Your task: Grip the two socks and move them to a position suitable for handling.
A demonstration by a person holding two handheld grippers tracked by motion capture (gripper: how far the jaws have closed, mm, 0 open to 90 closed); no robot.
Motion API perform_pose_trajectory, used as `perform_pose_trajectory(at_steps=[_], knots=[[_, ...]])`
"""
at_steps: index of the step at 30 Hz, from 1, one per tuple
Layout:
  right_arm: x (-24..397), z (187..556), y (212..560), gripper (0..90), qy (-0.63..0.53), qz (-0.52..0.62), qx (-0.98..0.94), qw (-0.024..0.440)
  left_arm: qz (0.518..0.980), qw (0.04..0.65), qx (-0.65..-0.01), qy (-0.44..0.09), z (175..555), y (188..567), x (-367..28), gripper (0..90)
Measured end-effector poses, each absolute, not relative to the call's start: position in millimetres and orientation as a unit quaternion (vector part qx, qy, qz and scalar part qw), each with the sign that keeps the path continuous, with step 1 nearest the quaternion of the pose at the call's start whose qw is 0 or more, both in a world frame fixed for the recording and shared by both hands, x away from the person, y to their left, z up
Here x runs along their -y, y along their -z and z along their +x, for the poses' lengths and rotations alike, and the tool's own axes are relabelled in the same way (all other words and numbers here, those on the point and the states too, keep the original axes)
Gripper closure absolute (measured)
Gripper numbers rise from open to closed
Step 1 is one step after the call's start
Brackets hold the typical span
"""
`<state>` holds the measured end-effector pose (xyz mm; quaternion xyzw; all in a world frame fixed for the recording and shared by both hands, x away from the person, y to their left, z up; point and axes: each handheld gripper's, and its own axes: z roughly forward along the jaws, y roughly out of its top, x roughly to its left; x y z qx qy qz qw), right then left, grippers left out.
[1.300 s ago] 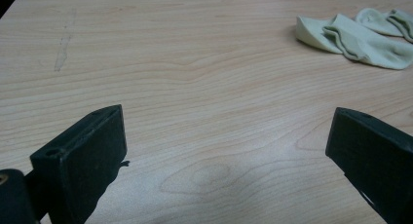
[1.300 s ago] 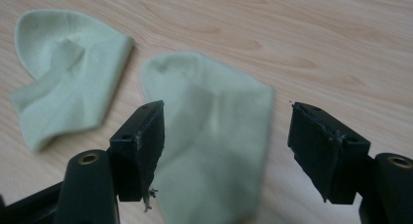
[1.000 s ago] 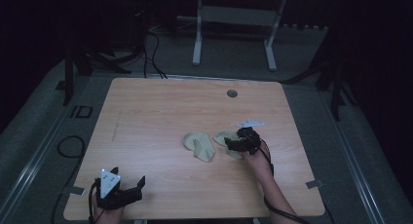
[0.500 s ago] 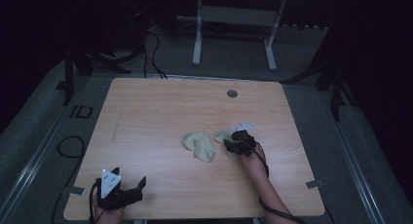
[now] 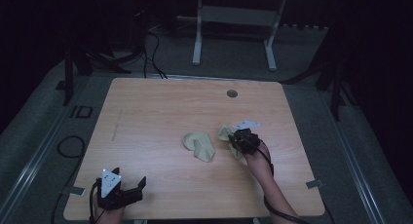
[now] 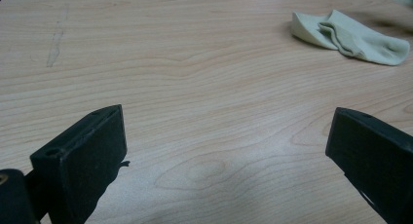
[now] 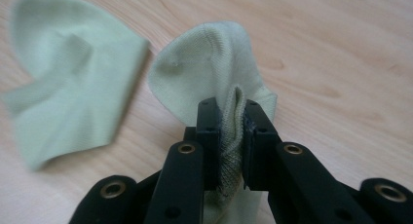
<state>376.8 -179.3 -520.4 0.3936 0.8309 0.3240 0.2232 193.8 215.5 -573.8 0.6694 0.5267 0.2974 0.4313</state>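
- The bench (image 5: 160, 117) is light brown wood with wavy darker grain lines and a thin grey scratch mark near one side.
- The sock (image 7: 214, 68) in the right tongs (image 7: 233, 136) is pale green with a fine knit weave.
- The other sock (image 5: 199, 145) is the same pale green, plain, with no pattern.
- The right tongs are black, with small brass-coloured rings at the joints.
- The left tongs (image 5: 127, 190) are black too, with a grey three-cornered plate on top.
- A small round grey cap (image 5: 232, 93) sits in the bench top.
- The floor (image 5: 44, 136) around the bench is dull grey.
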Motion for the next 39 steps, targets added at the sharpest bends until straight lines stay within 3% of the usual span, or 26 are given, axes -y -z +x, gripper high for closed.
perform_pose_trajectory(at_steps=[7,16,27,35,39], knots=[[180,346,496,80.1,-0.354,0.363,-0.835,0.211,0.668,0.432,-0.527,-0.297,194,574,-215,1.1],[175,298,493,80.0,-0.365,0.319,-0.853,0.194,0.670,0.432,-0.525,-0.299,193,573,-214,1.2],[170,251,528,79.2,-0.348,0.288,-0.879,0.151,0.679,0.425,-0.521,-0.295,193,573,-209,1.1],[166,242,556,78.2,-0.327,0.277,-0.893,0.137,0.685,0.410,-0.522,-0.300,194,573,-206,1.1],[162,239,561,73.4,-0.321,0.269,-0.896,0.146,0.686,0.410,-0.521,-0.301,194,573,-206,1.1]])
